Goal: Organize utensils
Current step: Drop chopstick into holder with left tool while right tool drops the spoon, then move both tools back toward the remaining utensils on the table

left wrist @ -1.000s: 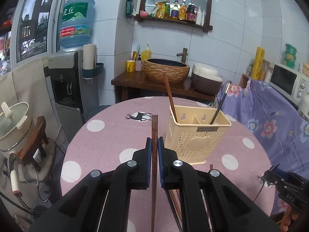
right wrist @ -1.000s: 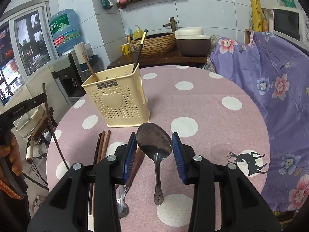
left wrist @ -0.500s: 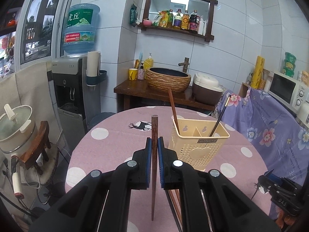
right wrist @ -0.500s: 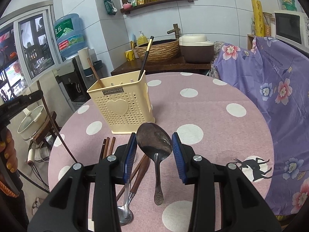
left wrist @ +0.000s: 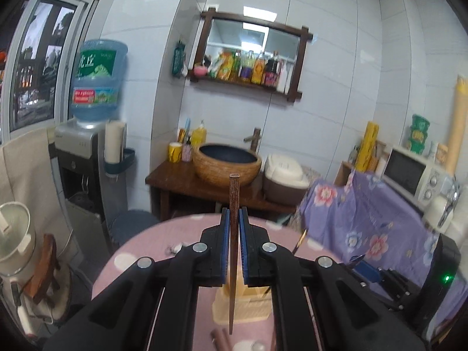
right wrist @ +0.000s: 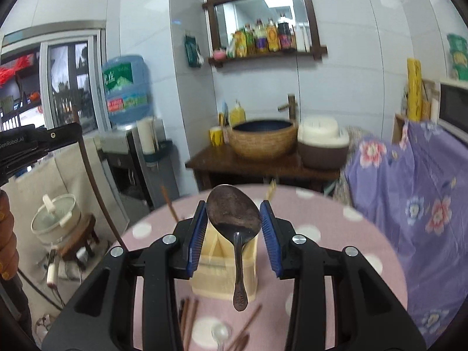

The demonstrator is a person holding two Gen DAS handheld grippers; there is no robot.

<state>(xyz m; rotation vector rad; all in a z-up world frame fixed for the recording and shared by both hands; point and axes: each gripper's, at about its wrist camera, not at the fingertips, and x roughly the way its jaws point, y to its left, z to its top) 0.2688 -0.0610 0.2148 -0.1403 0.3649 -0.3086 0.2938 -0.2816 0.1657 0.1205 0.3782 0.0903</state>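
Observation:
My left gripper (left wrist: 234,213) is shut on a brown wooden chopstick (left wrist: 233,263) that stands upright between the blue pads, high above the pink dotted table (left wrist: 140,248). My right gripper (right wrist: 233,204) is shut on the bowl of a metal spoon (right wrist: 237,263), whose handle hangs down. The cream utensil holder (right wrist: 216,275) sits below and behind the right fingers, and the same holder (left wrist: 242,307) lies under the left ones. A brown chopstick (right wrist: 168,204) stands in it. In the right wrist view the left gripper (right wrist: 38,143) shows at far left.
Loose chopsticks (right wrist: 187,318) and a spoon (right wrist: 219,333) lie on the table in front of the holder. Behind the table stand a wooden side table with a wicker basin (left wrist: 228,163), a rice cooker (left wrist: 285,175) and a water dispenser (left wrist: 84,161). Purple floral cloth (right wrist: 409,204) hangs at right.
Both grippers have risen with their utensils still held. The holder and table have dropped low in both views, largely behind the fingers.

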